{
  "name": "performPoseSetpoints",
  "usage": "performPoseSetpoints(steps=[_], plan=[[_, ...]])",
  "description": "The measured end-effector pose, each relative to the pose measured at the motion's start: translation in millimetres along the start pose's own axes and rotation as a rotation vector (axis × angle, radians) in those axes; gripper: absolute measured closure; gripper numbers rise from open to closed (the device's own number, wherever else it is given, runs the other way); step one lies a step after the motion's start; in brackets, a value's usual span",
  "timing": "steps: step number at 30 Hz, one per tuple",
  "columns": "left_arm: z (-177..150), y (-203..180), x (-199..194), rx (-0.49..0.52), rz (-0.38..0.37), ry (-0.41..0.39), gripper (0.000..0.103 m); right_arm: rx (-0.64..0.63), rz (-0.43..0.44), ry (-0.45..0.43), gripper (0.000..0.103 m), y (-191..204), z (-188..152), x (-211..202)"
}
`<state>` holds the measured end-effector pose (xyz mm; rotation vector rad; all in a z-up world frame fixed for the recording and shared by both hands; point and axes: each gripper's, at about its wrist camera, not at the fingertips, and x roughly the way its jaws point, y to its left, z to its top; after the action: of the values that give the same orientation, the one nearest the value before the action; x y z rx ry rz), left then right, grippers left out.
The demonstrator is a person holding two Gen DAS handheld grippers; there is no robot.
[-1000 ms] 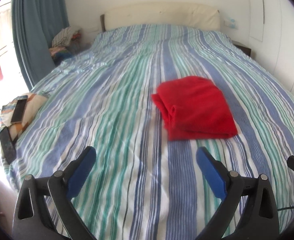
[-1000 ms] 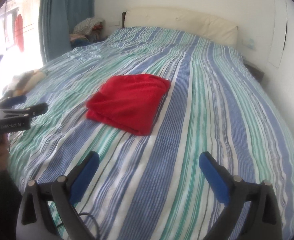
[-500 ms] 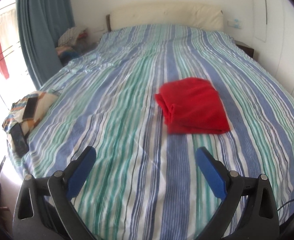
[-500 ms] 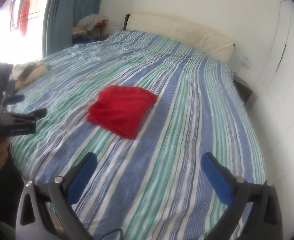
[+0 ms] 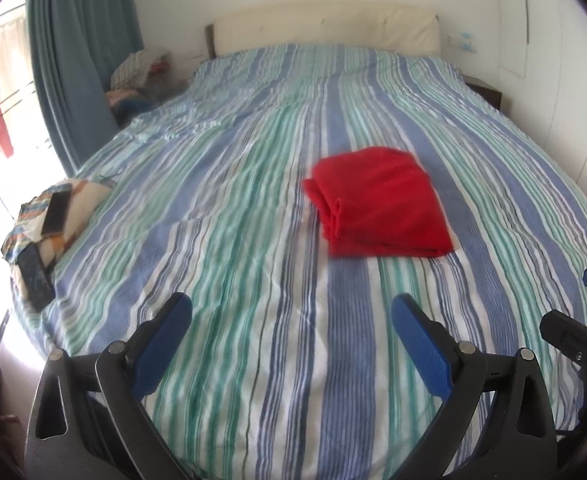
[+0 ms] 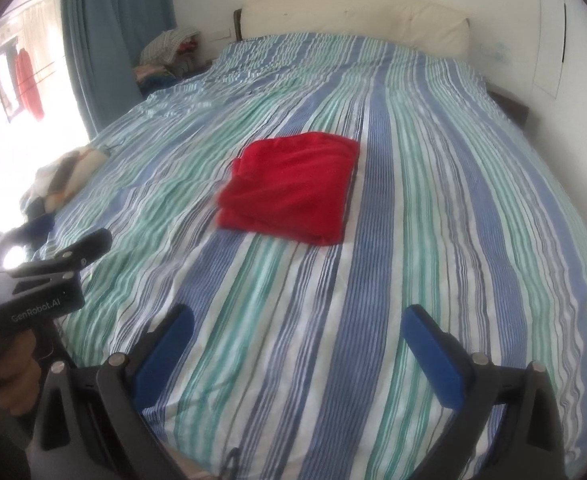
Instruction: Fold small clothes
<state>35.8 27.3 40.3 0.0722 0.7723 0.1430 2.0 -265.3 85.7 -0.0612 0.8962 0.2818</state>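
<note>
A red garment [image 5: 381, 204] lies folded into a flat rectangle in the middle of the striped bed [image 5: 233, 240]; it also shows in the right wrist view [image 6: 293, 188]. My left gripper [image 5: 291, 320] is open and empty, held over the near part of the bed, well short of the garment. My right gripper [image 6: 297, 330] is open and empty, also short of the garment. The left gripper's body shows at the left edge of the right wrist view [image 6: 53, 276], and part of the right gripper shows at the right edge of the left wrist view [image 5: 577, 340].
A patterned cushion [image 5: 53, 216] with two phones on it lies at the bed's left edge. A pile of clothes [image 5: 137, 80] sits by the blue curtain [image 5: 77, 60]. A cream headboard [image 5: 325, 28] and white walls bound the far and right sides.
Both grippers drew back from the garment, then came a little closer again; the right wrist view swung back toward the bed's middle. The garment has not moved. Both grippers stayed open.
</note>
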Motion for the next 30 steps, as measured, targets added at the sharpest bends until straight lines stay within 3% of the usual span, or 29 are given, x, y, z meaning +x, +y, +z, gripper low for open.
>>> performPoseSetpoints(steps=[3, 30], plan=[[-0.4, -1.9, -0.5, 0.008, 0.001, -0.002, 0.003, 0.025, 0.031, 0.001, 0.001, -1.1, 2.1, -3.2], [3.0, -1.3, -4.0, 0.027, 0.013, -0.010, 0.003, -0.009, 0.008, -0.009, 0.001, 18.4, 7.6, -13.8]])
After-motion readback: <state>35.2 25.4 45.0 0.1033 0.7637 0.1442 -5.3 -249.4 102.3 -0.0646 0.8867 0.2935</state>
